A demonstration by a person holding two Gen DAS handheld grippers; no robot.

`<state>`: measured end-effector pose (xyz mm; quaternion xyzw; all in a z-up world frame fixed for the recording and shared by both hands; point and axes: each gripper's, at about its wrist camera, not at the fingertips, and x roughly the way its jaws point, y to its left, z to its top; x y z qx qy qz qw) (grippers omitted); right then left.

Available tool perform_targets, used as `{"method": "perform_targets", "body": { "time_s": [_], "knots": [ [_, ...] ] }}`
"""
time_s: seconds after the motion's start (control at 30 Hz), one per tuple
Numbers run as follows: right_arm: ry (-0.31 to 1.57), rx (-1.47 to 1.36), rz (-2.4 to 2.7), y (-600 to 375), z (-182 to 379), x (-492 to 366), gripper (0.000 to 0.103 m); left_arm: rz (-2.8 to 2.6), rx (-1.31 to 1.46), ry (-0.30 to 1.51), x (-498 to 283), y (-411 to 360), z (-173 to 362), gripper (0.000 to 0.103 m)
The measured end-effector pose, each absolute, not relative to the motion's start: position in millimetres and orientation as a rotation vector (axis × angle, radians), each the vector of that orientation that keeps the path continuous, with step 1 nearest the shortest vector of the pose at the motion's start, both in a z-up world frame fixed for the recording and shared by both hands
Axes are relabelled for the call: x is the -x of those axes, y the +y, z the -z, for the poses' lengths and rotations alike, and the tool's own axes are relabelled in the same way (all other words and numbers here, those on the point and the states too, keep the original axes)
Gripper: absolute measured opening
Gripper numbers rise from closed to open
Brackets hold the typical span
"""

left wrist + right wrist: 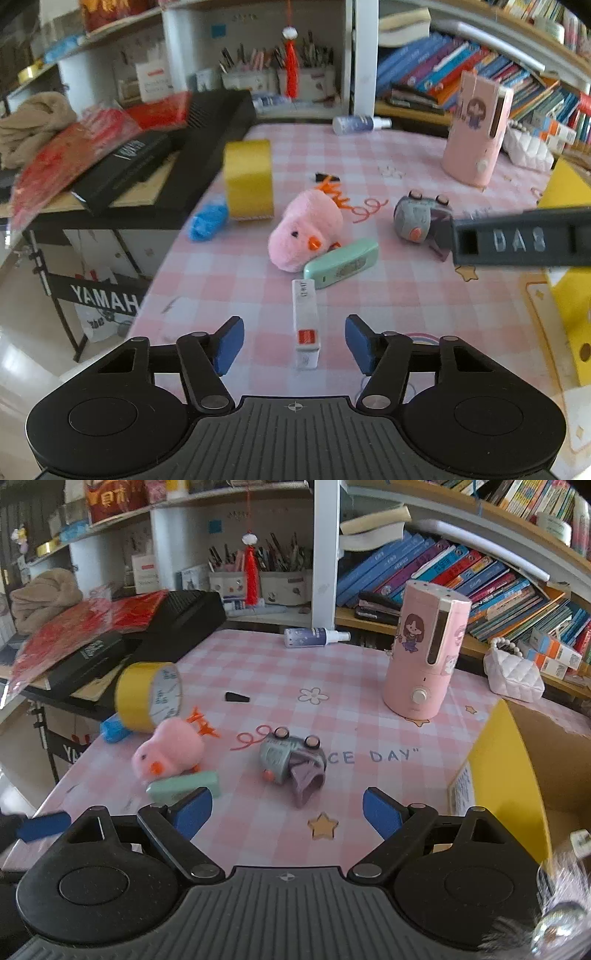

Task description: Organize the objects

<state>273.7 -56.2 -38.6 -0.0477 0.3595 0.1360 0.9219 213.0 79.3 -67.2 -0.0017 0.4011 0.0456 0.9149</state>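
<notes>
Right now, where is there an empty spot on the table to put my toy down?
Bare cloth lies between the spray bottle, the pink canister and the black wedge. Another patch is near the star print, in front of the grey toy. It is crowded on the left: tape roll, pink chick and green case sit close together.

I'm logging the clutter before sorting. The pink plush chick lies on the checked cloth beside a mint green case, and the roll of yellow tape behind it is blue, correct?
Not quite: the tape roll is yellow, as the left wrist view shows. The blue thing beside it is a small crumpled item. The pink plush chick does lie beside the mint green case.
</notes>
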Motion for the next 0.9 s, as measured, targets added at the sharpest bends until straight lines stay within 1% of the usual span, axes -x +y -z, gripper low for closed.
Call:
{"method": "perform_targets", "body": {
  "time_s": [0.03,0.07,0.13,0.17,0.2,0.23,0.47,0.57,0.63,0.7,0.73,0.8,0.9],
  "knots": [
    [0.745,0.098,-0.273,-55,41,-281,0.089,-0.090,0.001,0.839,-218,78,71,0.051],
    [0.753,0.098,-0.267,-55,43,-288,0.089,-0.087,0.000,0.854,-223,77,75,0.049],
    [0.770,0.097,-0.262,-52,48,-302,0.089,-0.088,0.003,0.886,-229,77,83,0.032],
    [0.775,0.097,-0.256,-51,50,-309,0.090,-0.086,0.007,0.889,-231,77,85,0.029],
    [0.782,0.098,-0.252,-49,53,-314,0.090,-0.087,0.008,0.888,-231,77,85,0.020],
    [0.792,0.099,-0.250,-48,56,-321,0.090,-0.088,0.001,0.887,-232,76,85,0.013],
    [0.838,0.134,-0.231,-38,78,-355,0.091,-0.068,0.089,0.890,-236,90,72,0.013],
    [0.865,0.140,-0.231,-37,88,-365,0.089,-0.051,0.135,0.882,-233,95,64,0.013],
    [0.886,0.135,-0.235,-39,95,-370,0.085,-0.040,0.160,0.881,-232,96,60,0.013],
    [0.895,0.109,-0.257,-41,98,-372,0.066,-0.032,0.168,0.878,-230,95,57,0.013],
    [0.881,0.103,-0.260,-42,97,-371,0.060,-0.029,0.169,0.874,-229,94,55,0.013],
    [0.870,0.130,-0.243,-41,95,-370,0.059,-0.023,0.167,0.866,-229,93,52,0.013],
    [0.868,0.090,-0.248,-47,91,-367,0.059,-0.018,0.169,0.849,-227,94,46,0.013]
  ]
}}
